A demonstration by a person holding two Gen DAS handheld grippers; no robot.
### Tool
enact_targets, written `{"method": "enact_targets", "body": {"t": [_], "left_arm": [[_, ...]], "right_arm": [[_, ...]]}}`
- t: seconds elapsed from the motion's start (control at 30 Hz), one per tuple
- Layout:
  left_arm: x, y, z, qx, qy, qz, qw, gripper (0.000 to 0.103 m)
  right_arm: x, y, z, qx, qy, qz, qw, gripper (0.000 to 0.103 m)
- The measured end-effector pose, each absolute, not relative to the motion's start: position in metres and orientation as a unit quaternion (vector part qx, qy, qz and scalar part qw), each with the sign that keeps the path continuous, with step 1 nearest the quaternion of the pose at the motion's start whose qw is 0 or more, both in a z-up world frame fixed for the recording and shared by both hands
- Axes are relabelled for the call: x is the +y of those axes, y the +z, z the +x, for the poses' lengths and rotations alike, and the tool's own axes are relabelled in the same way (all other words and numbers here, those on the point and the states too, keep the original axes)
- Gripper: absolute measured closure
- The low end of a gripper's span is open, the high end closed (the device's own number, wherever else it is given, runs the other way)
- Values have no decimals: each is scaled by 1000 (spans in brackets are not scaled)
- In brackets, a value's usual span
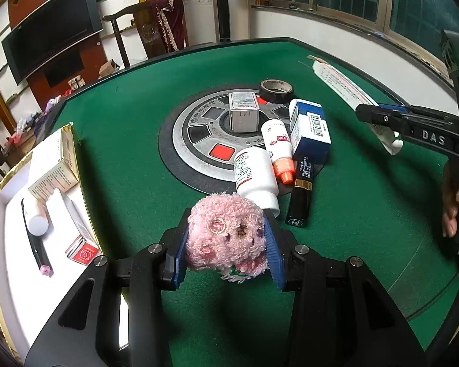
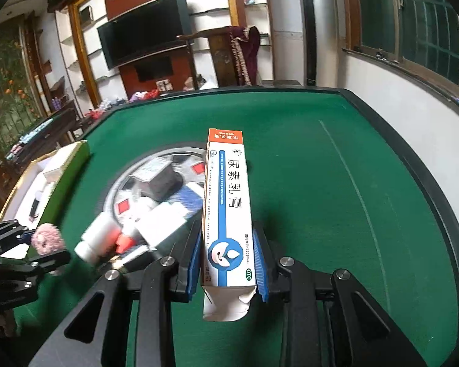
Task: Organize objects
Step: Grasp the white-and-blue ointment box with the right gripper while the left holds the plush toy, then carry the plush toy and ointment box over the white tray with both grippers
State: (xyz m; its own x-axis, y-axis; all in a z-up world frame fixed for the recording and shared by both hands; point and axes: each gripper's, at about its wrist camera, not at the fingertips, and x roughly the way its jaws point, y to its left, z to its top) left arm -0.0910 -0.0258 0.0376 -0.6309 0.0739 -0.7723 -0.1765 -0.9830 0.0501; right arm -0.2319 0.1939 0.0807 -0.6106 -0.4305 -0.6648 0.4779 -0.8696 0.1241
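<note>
A: Starting at the left, what is sitting in the white tray (image 1: 3,229)?

B: It is holding a beige carton (image 1: 53,171), a red-and-white box (image 1: 76,238), a small white bottle (image 1: 36,218) and a pink-tipped pen (image 1: 38,249), all lying close together.

A: And the left gripper (image 1: 226,244)?

B: Its blue pads are pinching a fluffy pink ball (image 1: 226,235) just above the green table (image 1: 122,140), right beside the tray's gold edge.

A: What is lying past it?

B: A heap is resting on the round centre disc (image 1: 195,131): a grey cube box (image 1: 243,111), a white pill bottle (image 1: 254,177), an orange-capped bottle (image 1: 280,150), a blue-and-white box (image 1: 310,130), a black lipstick (image 1: 301,195) and a roll of black tape (image 1: 275,90) (the tape is sitting farthest back).

A: And at the right?

B: The right gripper (image 2: 228,264) is clamping a long ointment carton (image 2: 228,198) near its open end, holding it clear of the felt.
</note>
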Motion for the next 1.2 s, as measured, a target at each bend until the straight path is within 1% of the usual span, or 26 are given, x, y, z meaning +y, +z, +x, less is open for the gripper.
{"method": "enact_targets", "body": {"t": [0.47, 1.0, 1.2], "left_arm": [[-26, 38, -90, 63, 900, -426, 66, 61], [-26, 38, -89, 66, 899, -427, 65, 61], [-32, 42, -89, 56, 903, -422, 61, 61]], "right_arm": [[155, 81, -194, 29, -872, 366, 323, 73], [139, 74, -178, 35, -857, 375, 352, 73], [138, 75, -174, 33, -856, 374, 356, 73]]}}
